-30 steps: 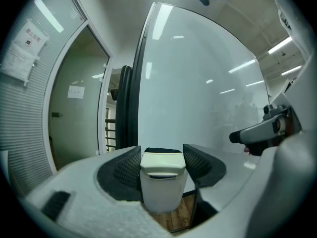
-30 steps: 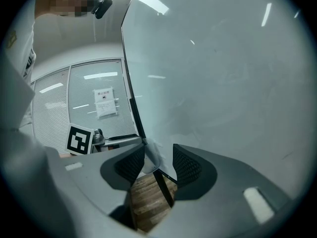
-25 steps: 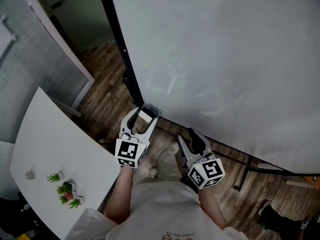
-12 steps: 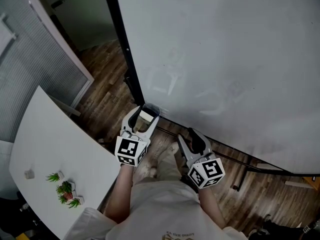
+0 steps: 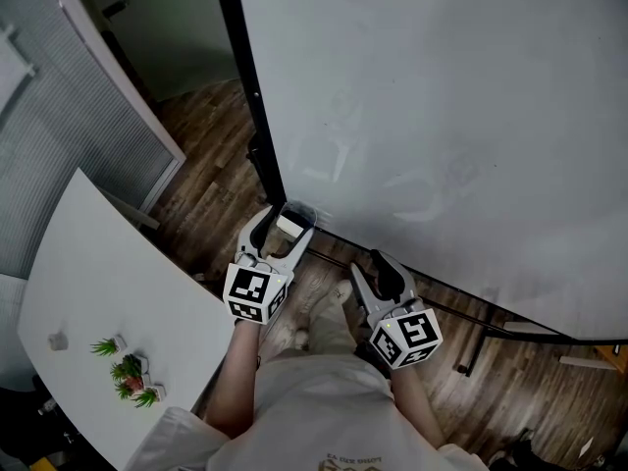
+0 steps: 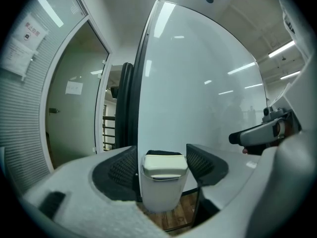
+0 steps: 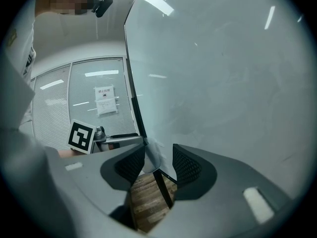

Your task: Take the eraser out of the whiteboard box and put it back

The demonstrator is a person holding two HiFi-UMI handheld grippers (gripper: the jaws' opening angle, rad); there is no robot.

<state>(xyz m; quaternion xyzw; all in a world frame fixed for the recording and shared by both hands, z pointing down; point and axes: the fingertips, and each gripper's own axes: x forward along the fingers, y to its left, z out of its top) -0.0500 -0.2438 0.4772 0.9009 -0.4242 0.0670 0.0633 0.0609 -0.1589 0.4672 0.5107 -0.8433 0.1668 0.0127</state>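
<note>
The cream-topped, black-felted eraser [image 6: 165,163] sits in the small white plastic whiteboard box [image 6: 159,196], between the left gripper's [image 5: 284,226] jaws, which have just been opening and do not pinch it. The right gripper [image 5: 377,266] hangs half open and empty. This looks like the release after putting the eraser back, with only the withdrawal left.

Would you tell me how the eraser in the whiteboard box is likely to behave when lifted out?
The eraser looks like a small hard-backed block with dark felt, so probably light and stiff. It fills the mouth of the box, so it may drag coming out. Its smooth top could slip.
</note>
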